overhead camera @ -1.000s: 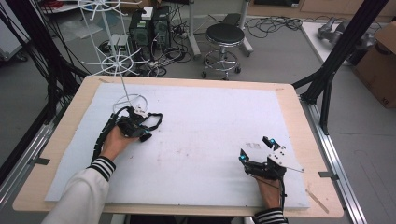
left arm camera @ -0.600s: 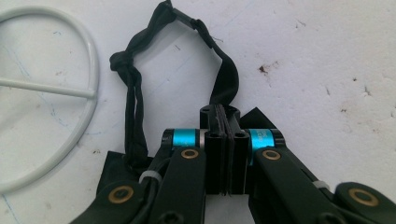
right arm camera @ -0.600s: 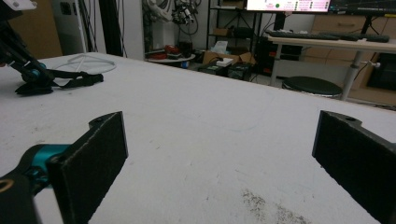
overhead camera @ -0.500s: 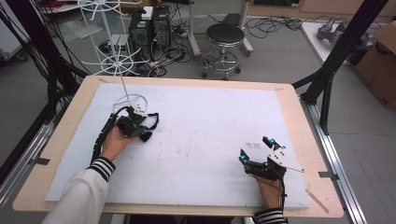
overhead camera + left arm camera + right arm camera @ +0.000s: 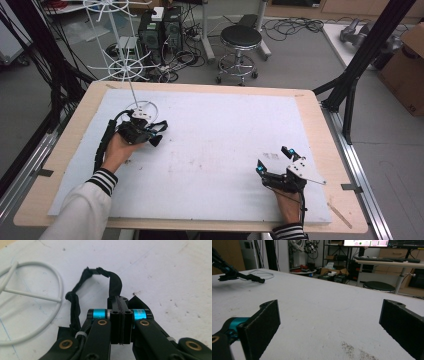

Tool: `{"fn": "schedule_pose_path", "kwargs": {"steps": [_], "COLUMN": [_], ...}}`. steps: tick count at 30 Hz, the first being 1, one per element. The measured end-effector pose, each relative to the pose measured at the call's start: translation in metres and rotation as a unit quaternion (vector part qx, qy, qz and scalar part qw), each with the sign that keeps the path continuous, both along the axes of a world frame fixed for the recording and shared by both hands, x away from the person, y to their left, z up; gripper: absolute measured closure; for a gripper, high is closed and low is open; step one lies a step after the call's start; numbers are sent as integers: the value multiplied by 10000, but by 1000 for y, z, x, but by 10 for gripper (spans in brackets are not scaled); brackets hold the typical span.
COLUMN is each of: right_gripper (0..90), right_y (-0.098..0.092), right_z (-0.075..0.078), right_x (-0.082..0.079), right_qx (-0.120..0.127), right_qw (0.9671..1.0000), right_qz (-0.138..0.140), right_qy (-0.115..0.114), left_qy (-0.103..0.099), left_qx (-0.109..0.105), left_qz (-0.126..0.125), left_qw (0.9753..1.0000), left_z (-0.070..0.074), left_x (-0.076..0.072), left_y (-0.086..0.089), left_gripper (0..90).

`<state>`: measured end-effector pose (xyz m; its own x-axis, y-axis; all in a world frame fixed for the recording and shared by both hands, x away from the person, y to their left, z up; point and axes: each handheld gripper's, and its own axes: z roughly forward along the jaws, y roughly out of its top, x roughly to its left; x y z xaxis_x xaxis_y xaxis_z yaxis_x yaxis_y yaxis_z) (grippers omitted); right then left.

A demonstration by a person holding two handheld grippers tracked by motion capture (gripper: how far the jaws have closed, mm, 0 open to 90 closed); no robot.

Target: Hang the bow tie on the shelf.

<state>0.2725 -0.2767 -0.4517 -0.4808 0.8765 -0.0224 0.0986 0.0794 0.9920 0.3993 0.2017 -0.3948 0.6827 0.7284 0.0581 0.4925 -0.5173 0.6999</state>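
My left gripper lies on the white mat near the left side, held by a hand in a striped sleeve. Its jaws are pressed together in the left gripper view, shut on a black strap. The strap curls in a loop over to the left, and it shows as a small loop beside the gripper from above. My right gripper rests near the front right of the mat with its jaws wide apart and nothing between them.
A white wire stand rises at the back left, its base ring just left of the strap. The white mat covers a wooden table. A stool, computers and cables lie beyond the far edge.
The strap loop at the left gripper has shifted slightly in shape. The right gripper has stayed where it was.
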Motion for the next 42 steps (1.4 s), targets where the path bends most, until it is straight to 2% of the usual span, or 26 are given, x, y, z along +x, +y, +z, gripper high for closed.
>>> {"fn": "schedule_pose_path", "kwargs": {"steps": [3,4,11,12,13,14,17,18,19,20,25,26,27,28,29,30,33,34,35,36,37,38,39,40,41,42], "right_gripper": [23,23,23,23,23,23,23,23,23,23,23,23,23,23,23,23,23,23,23,23,23,23,23,23,23,23], "right_y": [0,0,0,0,0,0,0,0,0,0,0,0,0,0,0,0,1,1,1,0,0,0,0,1,1,1], "right_z": [0,0,0,0,0,0,0,0,0,0,0,0,0,0,0,0,0,0,0,0,0,0,0,0,0,0], "right_x": [0,0,0,1,1,1,0,1,1,0,1,0,0,0,0,0,0,0,0,0,0,0,0,0,0,0], "right_qx": [-28,-29,-38,-53,-53,-49,-48,-59,-59,-39,-65,-48,-48,-46,-38,-42,-41,-40,-40,-46,-46,-48,-48,-41,-41,-44], "right_qw": [10000,10000,10000,10000,10000,10000,10000,10000,10000,10000,10000,10000,10000,10000,10000,10000,10000,10000,10000,10000,10000,10000,10000,10000,10000,10000], "right_qz": [-7,-8,-11,2,2,1,-9,-1,-1,-4,-8,-4,-4,-5,-9,-6,-12,-13,-13,-13,-13,-10,-10,-15,-15,-15], "right_qy": [-26,-27,-30,-49,-49,-45,-34,-52,-52,-11,-50,-16,-16,-15,-17,-12,-12,-12,-12,-26,-26,-26,-26,-10,-10,-13], "left_qy": [-140,-273,-515,-607,-607,-647,-710,-779,-779,-842,-949,-1019,-1019,-1160,-1160,-1279,-1359,-1457,-1457,-1586,-1586,-1659,-1659,-1687,-1687,-1700], "left_qx": [-22,-183,-496,-622,-622,-778,-855,-983,-983,-1095,-1157,-1252,-1252,-1302,-1302,-1374,-1360,-1407,-1407,-1405,-1405,-1434,-1434,-1486,-1486,-1618], "left_qz": [-31,-34,0,23,23,37,68,110,110,155,180,127,127,82,82,65,29,17,17,-13,-13,-22,-22,-31,-31,-32], "left_qw": [9999,9995,9974,9962,9962,9949,9938,9920,9920,9903,9886,9868,9868,9846,9846,9822,9813,9793,9793,9773,9773,9757,9757,9744,9744,9721], "left_z": [4,8,18,22,22,25,28,31,31,33,41,48,48,58,58,67,74,83,83,91,91,99,99,105,105,108], "left_x": [-2,-5,-10,-12,-12,-14,-16,-17,-17,-18,-21,-23,-23,-26,-26,-29,-32,-35,-35,-37,-37,-38,-38,-37,-37,-37], "left_y": [1,3,10,13,13,16,19,22,22,26,31,32,32,32,32,33,33,33,33,33,33,32,32,31,31,30], "left_gripper": [892,892,892,892,892,892,892,892,892,892,892,892,892,892,892,892,893,892,892,892,892,892,892,892,892,892]}}
